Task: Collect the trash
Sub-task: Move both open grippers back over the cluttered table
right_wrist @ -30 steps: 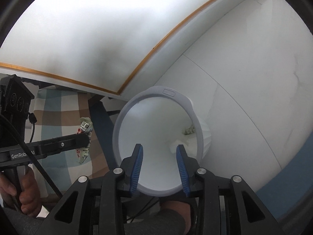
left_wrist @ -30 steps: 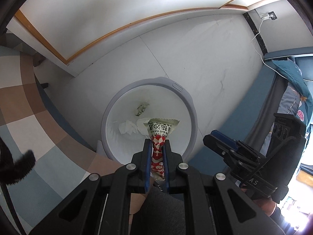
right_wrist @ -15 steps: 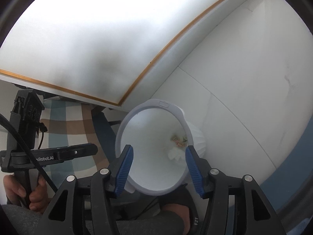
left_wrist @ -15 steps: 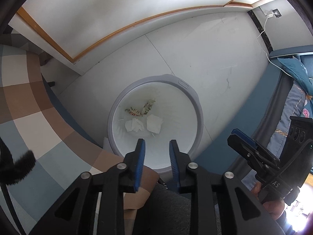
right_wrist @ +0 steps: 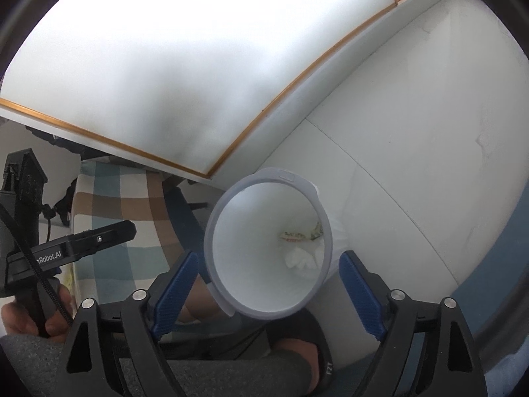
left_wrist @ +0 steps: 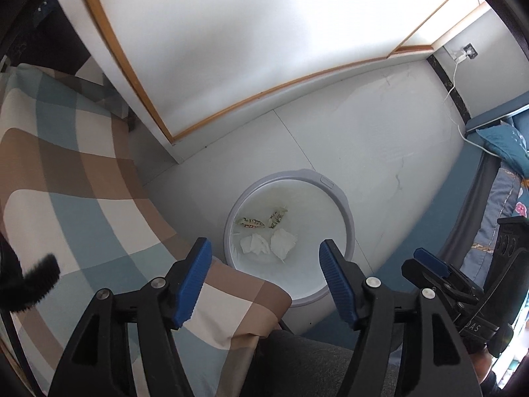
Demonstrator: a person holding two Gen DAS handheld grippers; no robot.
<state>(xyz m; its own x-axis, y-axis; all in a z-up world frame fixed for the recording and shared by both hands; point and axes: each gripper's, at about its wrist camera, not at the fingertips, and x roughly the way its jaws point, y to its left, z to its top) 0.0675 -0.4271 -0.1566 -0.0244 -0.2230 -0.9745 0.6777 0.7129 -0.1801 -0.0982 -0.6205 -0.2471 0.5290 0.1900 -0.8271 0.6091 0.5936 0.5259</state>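
A round white trash bin with a grey rim (left_wrist: 344, 205) stands on the pale floor; it also shows in the right wrist view (right_wrist: 211, 228). Inside lie two snack wrappers (left_wrist: 251, 222) (left_wrist: 278, 215) and two crumpled white tissues (left_wrist: 253, 244) (left_wrist: 282, 242); wrappers (right_wrist: 297, 235) and tissue (right_wrist: 301, 259) show in the right wrist view too. My left gripper (left_wrist: 264, 258) is open and empty, high above the bin. My right gripper (right_wrist: 267, 264) is open and empty above the bin's near rim.
A bed with a plaid blue, brown and cream cover (left_wrist: 66, 178) lies at the left, its corner beside the bin. A white wall with wooden trim (left_wrist: 251, 96) stands behind. A blue bed with a pillow (left_wrist: 502, 142) is at the right. My knee (left_wrist: 297, 360) is below.
My left gripper let go of the red and white wrapper, which now lies in the bin, then opened wide and rose. My right gripper opened wider and pulled back.
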